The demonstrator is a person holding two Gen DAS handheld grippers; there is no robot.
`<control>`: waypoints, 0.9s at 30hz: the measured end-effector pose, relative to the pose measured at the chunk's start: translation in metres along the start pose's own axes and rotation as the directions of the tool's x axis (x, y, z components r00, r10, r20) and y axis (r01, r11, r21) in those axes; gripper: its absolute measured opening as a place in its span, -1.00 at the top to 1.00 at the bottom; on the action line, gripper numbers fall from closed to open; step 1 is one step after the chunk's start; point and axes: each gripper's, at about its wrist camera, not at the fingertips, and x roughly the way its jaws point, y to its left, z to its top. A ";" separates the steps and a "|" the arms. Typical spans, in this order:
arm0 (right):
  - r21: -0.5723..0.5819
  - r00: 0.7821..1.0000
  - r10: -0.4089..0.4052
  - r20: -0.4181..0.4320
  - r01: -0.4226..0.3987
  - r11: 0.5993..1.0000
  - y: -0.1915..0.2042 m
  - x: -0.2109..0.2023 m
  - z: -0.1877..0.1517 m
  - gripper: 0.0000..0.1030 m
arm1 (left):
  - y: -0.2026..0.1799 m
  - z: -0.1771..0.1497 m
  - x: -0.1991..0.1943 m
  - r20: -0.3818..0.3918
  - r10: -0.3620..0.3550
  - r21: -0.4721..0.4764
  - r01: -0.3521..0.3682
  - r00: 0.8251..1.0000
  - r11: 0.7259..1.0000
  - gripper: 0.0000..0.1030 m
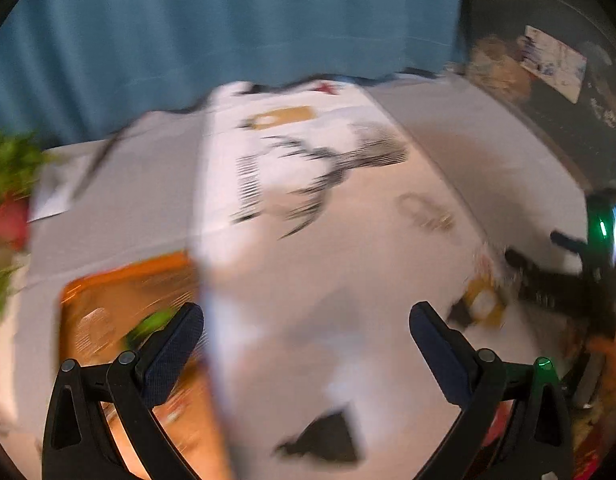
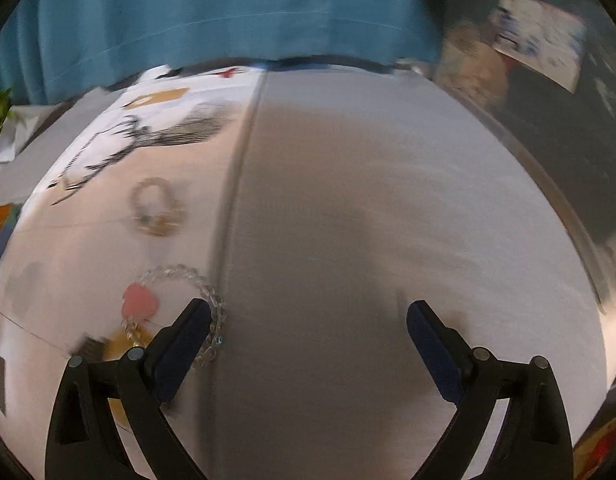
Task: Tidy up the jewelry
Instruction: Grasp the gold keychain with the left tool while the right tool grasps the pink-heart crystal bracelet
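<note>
Two bracelets lie on the white printed sheet (image 2: 88, 240) that covers the left part of the worktop (image 2: 348, 220). A clear beaded bracelet (image 2: 212, 300) rests at the sheet's right edge, right against the fold where the sheet meets the grey cloth, and the left fingertip (image 2: 188, 332) of the right tool (image 2: 308, 320) overlaps it in the right wrist view; whether the finger touches the beads cannot be told. Inside the bracelet's loop sits a pink printed shape (image 2: 138, 302). Farther toward the back edge of the sheet lies a second bracelet (image 2: 156, 208), blurred, pale with darker and golden beads; the left wrist view shows it near the sheet's right edge as well (image 1: 426, 212).

The right tool has its fingers spread wide and grips nothing; most of it hangs over the bare grey cloth. The left tool (image 1: 306, 320) is likewise spread wide and empty, above the sheet's near part, with an orange box (image 1: 120, 304) at the sheet's left edge under its left finger. The right tool shows at the right edge of the left wrist view (image 1: 548, 284), black with a green light.

A teal curtain (image 2: 228, 12) hangs behind the worktop's back edge, and green foliage (image 1: 8, 168) stands at its far left corner.
</note>
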 end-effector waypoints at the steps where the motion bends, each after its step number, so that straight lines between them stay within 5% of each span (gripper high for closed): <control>1: 0.006 1.000 -0.008 0.001 0.008 1.000 -0.011 0.000 -0.001 -0.90 | -0.007 0.011 0.014 -0.010 -0.023 0.006 0.023 1.000 1.000 -0.99; 5: 0.037 1.000 0.007 -0.001 -0.007 0.999 -0.037 0.001 -0.005 -0.91 | -0.037 0.047 0.074 -0.095 -0.092 0.032 0.095 0.991 0.995 -0.98; 12: 0.053 0.999 0.033 -0.008 -0.032 0.998 -0.041 0.004 -0.005 -0.99 | -0.049 0.077 0.132 -0.182 -0.167 -0.104 0.150 0.969 0.983 -0.98; 17: 0.039 0.999 0.038 -0.009 -0.037 0.999 -0.039 0.007 -0.002 -0.99 | -0.062 0.070 0.145 -0.231 -0.064 -0.021 0.061 0.971 0.998 -0.97; 20: 0.033 0.999 0.043 -0.009 -0.043 0.999 -0.039 0.007 -0.002 -0.99 | -0.064 0.065 0.143 -0.229 -0.061 -0.010 0.060 0.971 0.998 -0.92; 21: 0.032 0.999 0.044 -0.009 -0.044 0.999 -0.038 0.007 -0.002 -0.98 | -0.066 0.065 0.143 -0.227 -0.061 -0.008 0.061 0.972 0.998 -0.74; 23: 0.023 0.999 0.053 -0.001 -0.053 0.998 -0.037 0.006 -0.003 -0.89 | -0.068 0.071 0.134 -0.197 -0.071 0.013 0.075 0.978 0.997 0.10; 24: 0.009 0.998 0.063 0.009 -0.063 0.998 -0.035 0.004 -0.004 -0.77 | -0.070 0.073 0.131 -0.198 -0.088 0.030 0.096 0.976 0.995 0.96; 25: -0.025 0.995 0.093 0.034 -0.092 0.995 -0.029 0.000 -0.005 -0.38 | -0.074 0.075 0.131 -0.221 -0.120 0.040 0.132 0.968 0.990 0.92; 26: -0.067 0.990 0.130 0.055 -0.126 0.990 -0.022 -0.004 -0.006 0.28 | -0.076 0.075 0.131 -0.228 -0.139 0.038 0.151 0.964 0.988 0.93; 27: -0.101 0.986 0.156 0.061 -0.149 0.984 -0.015 -0.007 -0.007 0.63 | -0.079 0.074 0.128 -0.223 -0.142 0.050 0.157 0.965 0.986 0.93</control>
